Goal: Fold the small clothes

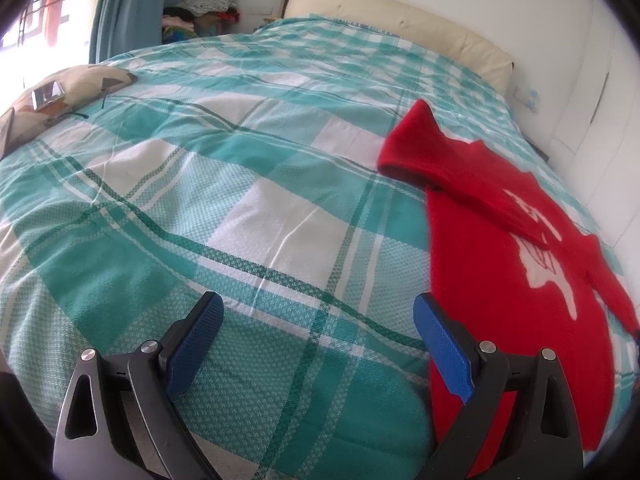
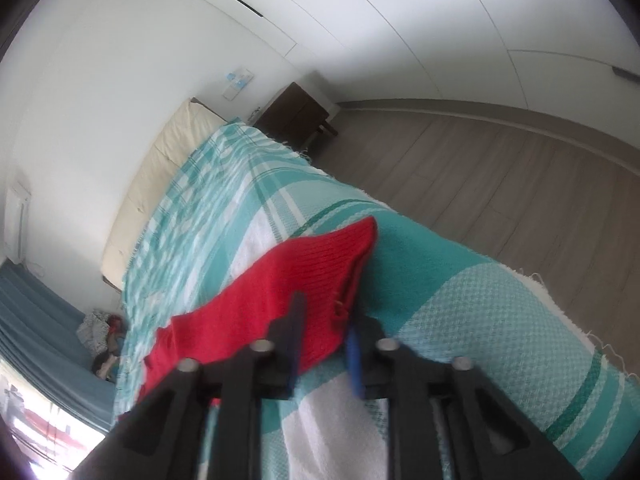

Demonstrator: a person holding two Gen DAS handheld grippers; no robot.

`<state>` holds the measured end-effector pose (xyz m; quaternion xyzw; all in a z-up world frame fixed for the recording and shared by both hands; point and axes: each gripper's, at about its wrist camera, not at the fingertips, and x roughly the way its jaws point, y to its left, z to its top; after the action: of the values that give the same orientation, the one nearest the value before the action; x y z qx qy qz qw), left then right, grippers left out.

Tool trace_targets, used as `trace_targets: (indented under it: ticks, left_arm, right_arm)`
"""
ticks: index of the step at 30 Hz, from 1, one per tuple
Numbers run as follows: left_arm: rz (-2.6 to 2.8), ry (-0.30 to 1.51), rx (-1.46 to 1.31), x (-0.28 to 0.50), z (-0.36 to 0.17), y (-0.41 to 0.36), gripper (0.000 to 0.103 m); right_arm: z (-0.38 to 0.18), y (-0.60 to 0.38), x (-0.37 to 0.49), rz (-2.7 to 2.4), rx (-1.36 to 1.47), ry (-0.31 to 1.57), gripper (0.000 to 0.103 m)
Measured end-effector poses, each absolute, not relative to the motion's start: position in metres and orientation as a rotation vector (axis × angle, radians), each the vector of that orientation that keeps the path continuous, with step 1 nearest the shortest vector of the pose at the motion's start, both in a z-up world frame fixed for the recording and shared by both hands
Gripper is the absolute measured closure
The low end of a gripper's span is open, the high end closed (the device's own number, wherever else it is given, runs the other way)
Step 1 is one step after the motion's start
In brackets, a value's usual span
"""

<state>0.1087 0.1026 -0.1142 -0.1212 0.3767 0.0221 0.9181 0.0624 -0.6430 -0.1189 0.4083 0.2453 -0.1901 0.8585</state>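
Note:
A small red knit sweater (image 1: 500, 264) with a white motif lies on the teal-and-white checked bedspread (image 1: 240, 184), at the right of the left wrist view. One sleeve is folded across its chest. My left gripper (image 1: 320, 312) is open and empty, just above the bedspread, its right finger at the sweater's left edge. In the right wrist view my right gripper (image 2: 326, 320) has its blue-padded fingers (image 2: 354, 360) narrowly apart around the edge of the red sweater (image 2: 300, 280). The view is blurred.
A patterned pillow (image 1: 52, 100) with a phone (image 1: 47, 94) on it lies at the left of the bed. A cream headboard (image 1: 400, 20) runs along the white wall. A dark nightstand (image 2: 296, 116) and wooden floor (image 2: 500, 184) lie beyond the bed's edge. Clothes are piled by the blue curtain (image 1: 132, 4).

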Motion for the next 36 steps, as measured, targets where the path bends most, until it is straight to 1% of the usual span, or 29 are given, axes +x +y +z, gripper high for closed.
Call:
trace_targets:
  ticks: [3,7,16,18,21,23,24,25,26,36]
  left_arm:
    - [0.045,0.776,-0.250,0.109,-0.114,0.103,0.006]
    - [0.048,0.778,-0.246,0.109,-0.115,0.102,0.006]
    - [0.055,0.791,-0.232,0.111,-0.118,0.100,0.006]
    - [0.055,0.794,-0.230,0.112,-0.119,0.100,0.006]
    - [0.055,0.800,-0.227,0.112,-0.119,0.100,0.006]
    - [0.055,0.802,-0.226,0.112,-0.119,0.100,0.006]
    - [0.055,0.802,-0.227,0.112,-0.119,0.100,0.006]
    - [0.055,0.802,-0.226,0.112,-0.119,0.100,0.006]
    - [0.056,0.803,-0.225,0.112,-0.119,0.100,0.006]
    - [0.061,0.815,-0.210,0.114,-0.122,0.100,0.005]
  right_arm:
    - [-0.116,-0.642,0.059,-0.517,0.789,0.545,0.100]
    - [-0.124,-0.652,0.054,-0.554,0.837,0.563,0.100]
    - [-0.120,-0.652,0.057,-0.548,0.814,0.573,0.099]
    - [-0.118,-0.652,0.054,-0.555,0.812,0.561,0.094]
    - [-0.113,-0.651,0.046,-0.597,0.787,0.547,0.088]
    - [-0.107,-0.650,0.038,-0.650,0.762,0.529,0.076]
    - [-0.104,-0.650,0.033,-0.684,0.751,0.514,0.072]
    - [-0.101,-0.651,0.027,-0.723,0.739,0.496,0.064]
    - [-0.096,-0.651,0.020,-0.762,0.725,0.475,0.057]
    - [-0.052,-0.636,-0.024,-0.944,0.578,0.266,0.055]
